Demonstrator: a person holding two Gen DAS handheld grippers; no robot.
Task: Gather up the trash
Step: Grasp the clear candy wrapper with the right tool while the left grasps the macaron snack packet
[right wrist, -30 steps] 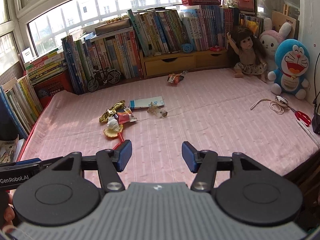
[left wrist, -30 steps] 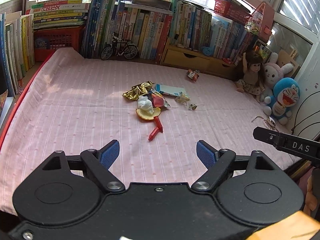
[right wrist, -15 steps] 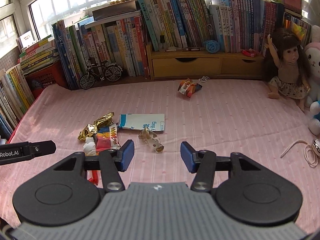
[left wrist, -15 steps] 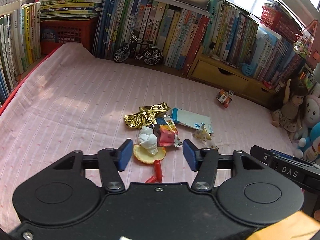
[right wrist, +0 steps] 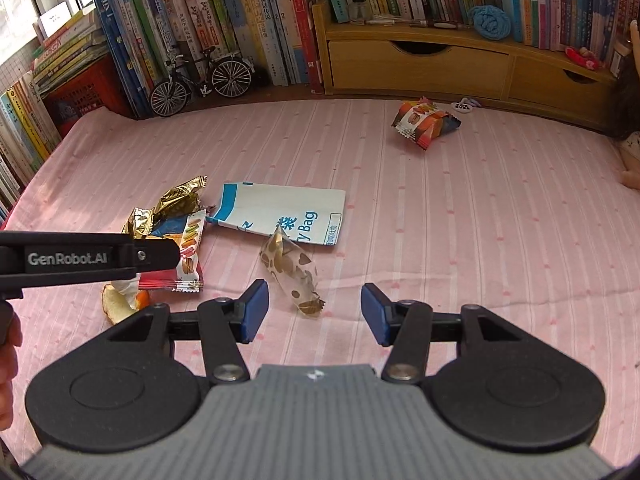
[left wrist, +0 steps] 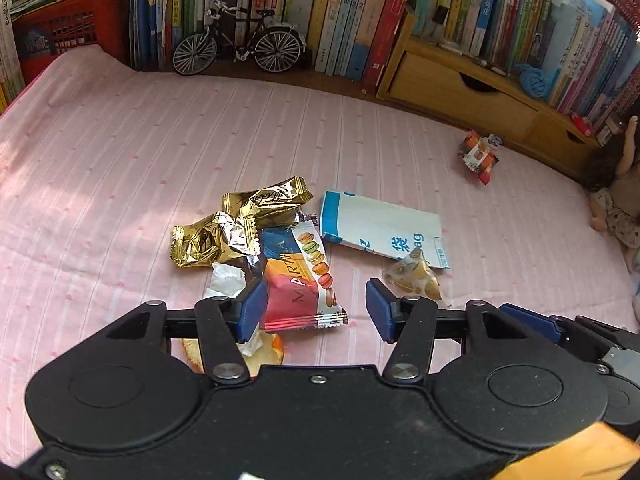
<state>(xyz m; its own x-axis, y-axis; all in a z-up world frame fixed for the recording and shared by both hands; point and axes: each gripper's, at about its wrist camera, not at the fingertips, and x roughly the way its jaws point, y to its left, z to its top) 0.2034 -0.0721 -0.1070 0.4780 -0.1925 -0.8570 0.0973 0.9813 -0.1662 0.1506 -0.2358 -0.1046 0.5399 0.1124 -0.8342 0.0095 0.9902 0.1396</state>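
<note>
Trash scattered on pink striped bedsheet (left wrist: 120,152); landmark: white-and-blue paper bag (left wrist: 384,226). Red macaron snack packet (left wrist: 304,284) just beside bag, framed by left gripper (left wrist: 316,314), jaws opening, nothing held. Clear gold-heart candy wrapper (right wrist: 294,270) just below bag, faced by right gripper (right wrist: 314,312), half-spread, empty. Both judged lined up for pickup.

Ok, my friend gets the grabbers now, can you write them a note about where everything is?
Left gripper: jaws opening, nothing held, over the macaron wrapper.
Right gripper: open, empty, just short of the heart-print wrapper.
On the pink sheet: gold wrappers, white-and-blue paper bag, tissue and orange peel in one cluster; one snack wrapper lies apart near the wooden drawers.
Done: nothing picked up yet.
Left: all of the trash.
</note>
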